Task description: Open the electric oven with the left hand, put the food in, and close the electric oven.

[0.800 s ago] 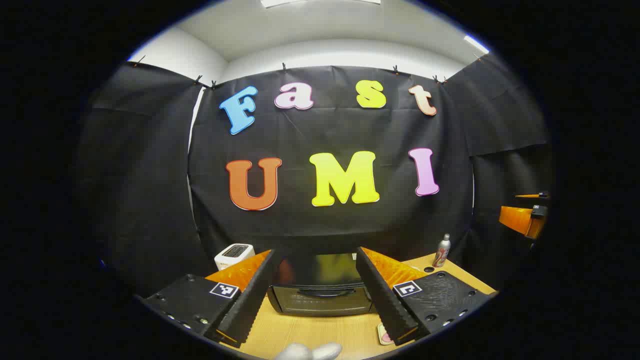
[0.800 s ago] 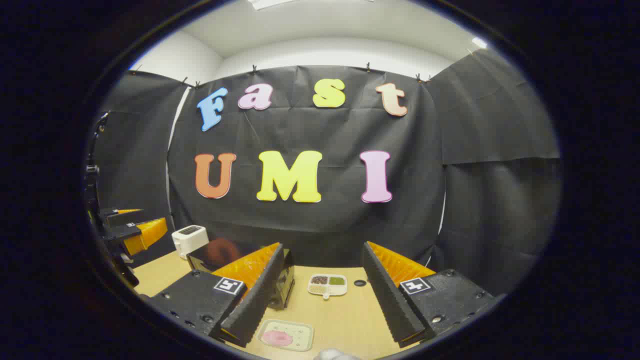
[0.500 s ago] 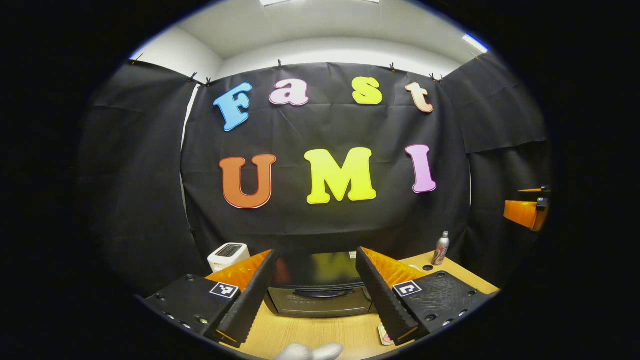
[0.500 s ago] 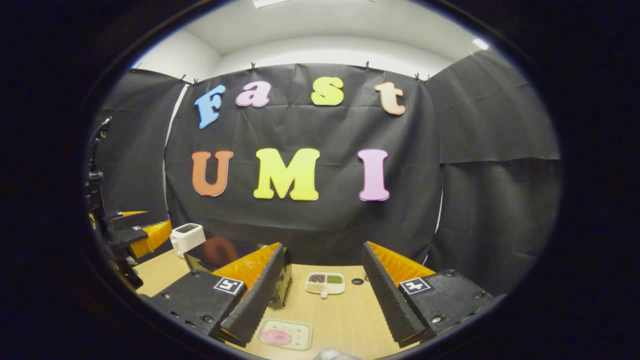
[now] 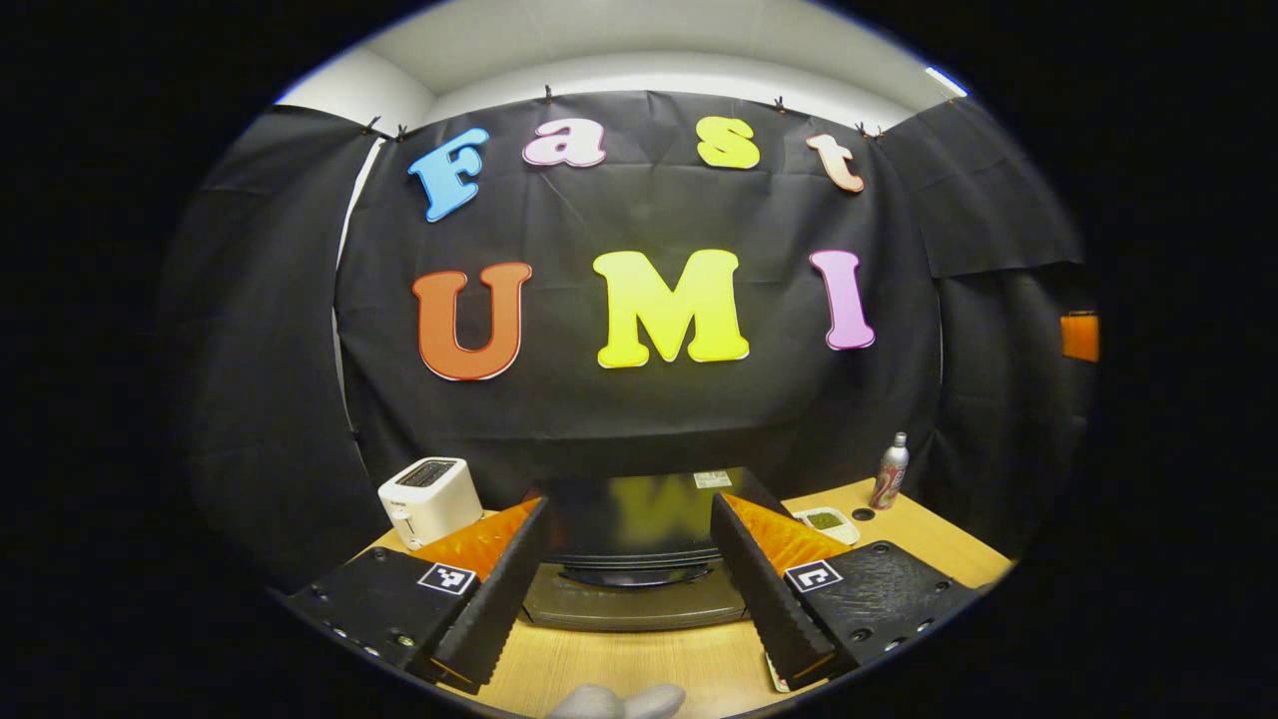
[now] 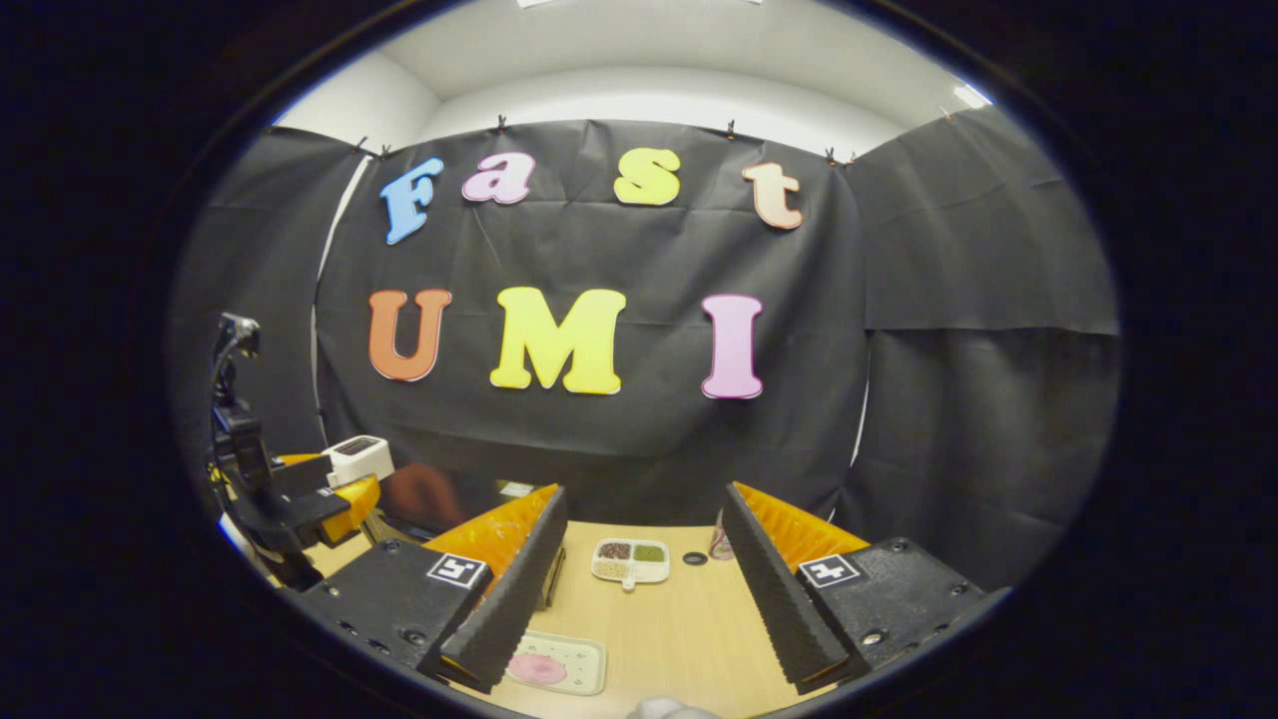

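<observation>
2 grippers spread wide over the wooden table (image 6: 669, 629), neither holding anything.

In the left gripper view, the left gripper (image 5: 631, 584) has its jaws far apart, framing the electric oven (image 5: 634, 559), which sits at 12 o'clock just beyond the fingertips with its door closed and its curved handle (image 5: 634, 575) between the 2 fingers. A white toaster (image 5: 431, 498) stands at 10 o'clock from the oven, and a slim can (image 5: 891, 471) stands at 2 o'clock near the wall. In the right gripper view, the right gripper (image 6: 647, 589) is equally wide. The food, a pink piece on a pale tray (image 6: 555, 662), lies on the table at 7 o'clock, beside the left finger. A divided dish (image 6: 629, 561) of grains sits at 12 o'clock, farther back. The left gripper (image 6: 329, 499) appears at 9 o'clock, near the oven's dark top (image 6: 439, 494).
</observation>
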Demonstrator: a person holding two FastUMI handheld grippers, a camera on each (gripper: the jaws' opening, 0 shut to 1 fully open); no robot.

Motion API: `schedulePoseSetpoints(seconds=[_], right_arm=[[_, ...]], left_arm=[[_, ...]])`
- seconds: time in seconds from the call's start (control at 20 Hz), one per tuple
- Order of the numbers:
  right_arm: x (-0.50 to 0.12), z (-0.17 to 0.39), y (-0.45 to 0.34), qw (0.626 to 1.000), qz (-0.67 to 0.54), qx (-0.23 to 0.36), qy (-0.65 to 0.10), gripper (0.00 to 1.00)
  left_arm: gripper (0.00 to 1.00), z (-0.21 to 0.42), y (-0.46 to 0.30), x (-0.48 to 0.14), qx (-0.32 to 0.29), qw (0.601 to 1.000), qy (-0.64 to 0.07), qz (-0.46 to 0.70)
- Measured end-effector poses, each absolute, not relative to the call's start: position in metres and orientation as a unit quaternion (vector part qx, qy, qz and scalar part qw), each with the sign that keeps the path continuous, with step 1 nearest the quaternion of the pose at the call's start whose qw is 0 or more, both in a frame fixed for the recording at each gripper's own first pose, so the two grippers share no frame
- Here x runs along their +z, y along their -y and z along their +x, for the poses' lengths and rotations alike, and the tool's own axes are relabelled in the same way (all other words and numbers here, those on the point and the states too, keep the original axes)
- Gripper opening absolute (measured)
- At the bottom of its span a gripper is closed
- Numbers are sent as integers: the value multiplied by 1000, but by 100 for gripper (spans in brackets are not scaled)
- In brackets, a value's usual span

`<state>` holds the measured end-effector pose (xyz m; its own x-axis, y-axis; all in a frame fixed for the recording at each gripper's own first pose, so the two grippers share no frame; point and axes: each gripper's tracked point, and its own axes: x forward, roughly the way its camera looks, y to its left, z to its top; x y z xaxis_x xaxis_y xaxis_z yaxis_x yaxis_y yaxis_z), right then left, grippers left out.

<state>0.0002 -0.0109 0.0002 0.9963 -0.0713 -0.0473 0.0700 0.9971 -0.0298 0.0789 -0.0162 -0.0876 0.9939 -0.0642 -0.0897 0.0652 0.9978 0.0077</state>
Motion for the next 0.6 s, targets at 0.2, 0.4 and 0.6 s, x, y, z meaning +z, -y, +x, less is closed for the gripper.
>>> schedulePoseSetpoints(seconds=[0.2, 0.4, 0.6], right_arm=[[-3, -1, 16, 998, -22, -44, -37, 96], [-10, -4, 18, 997, -20, -53, -52, 97], [-14, -6, 16, 997, -19, -55, -56, 97]], left_arm=[[96, 106, 23, -122, -37, 997, -69, 6], [96, 130, 26, -162, -43, 993, -106, 0], [97, 144, 22, -188, -45, 991, -126, 3]])
